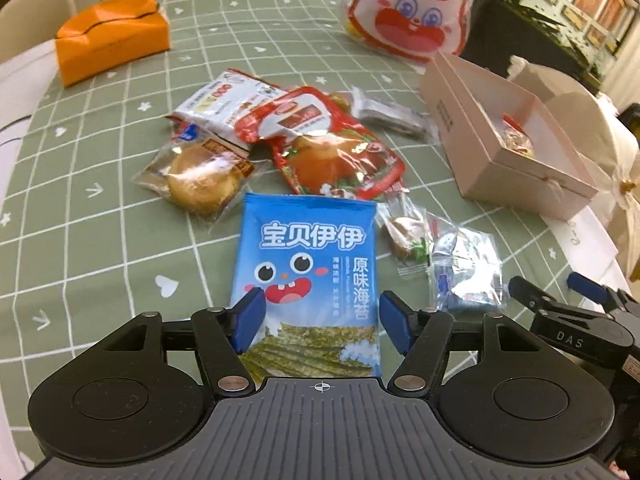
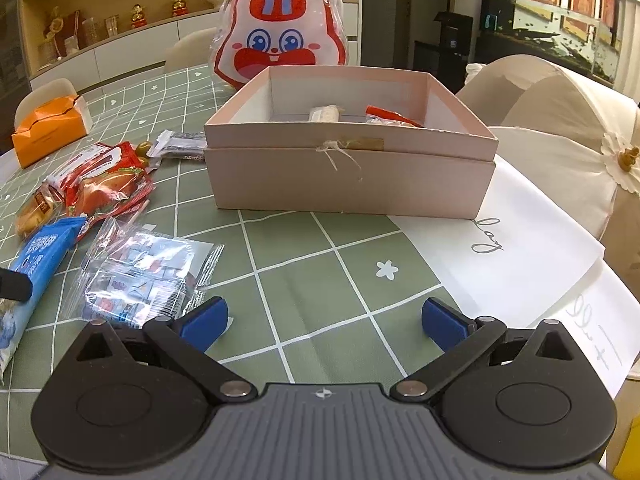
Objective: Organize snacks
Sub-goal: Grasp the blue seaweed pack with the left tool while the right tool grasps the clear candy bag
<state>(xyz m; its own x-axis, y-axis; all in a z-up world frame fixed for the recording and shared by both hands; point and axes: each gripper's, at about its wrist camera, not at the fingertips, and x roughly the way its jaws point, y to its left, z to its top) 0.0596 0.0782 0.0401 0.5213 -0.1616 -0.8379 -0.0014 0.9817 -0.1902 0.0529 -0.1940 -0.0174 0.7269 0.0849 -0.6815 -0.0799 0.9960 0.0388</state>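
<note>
The left claw [image 1: 322, 318] is straddling the blue seaweed packet [image 1: 310, 264] lying near on the worktop [image 1: 100, 240], jaws wide, not gripping. The right claw [image 2: 324, 322] is hovering wide, empty. Next: closing on the packet, carrying it to the pink box [image 2: 352, 184] at far right.

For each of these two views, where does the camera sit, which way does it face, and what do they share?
Left wrist: sits behind the left tongs, angled down at the blue seaweed packet between the open pads, snack pile beyond; the right tongs' tips show at the right edge.
Right wrist: sits behind the right tongs, open over bare tablecloth, facing the pink box.
Shared: seaweed packet, pink box, rabbit bag, orange box.
</note>
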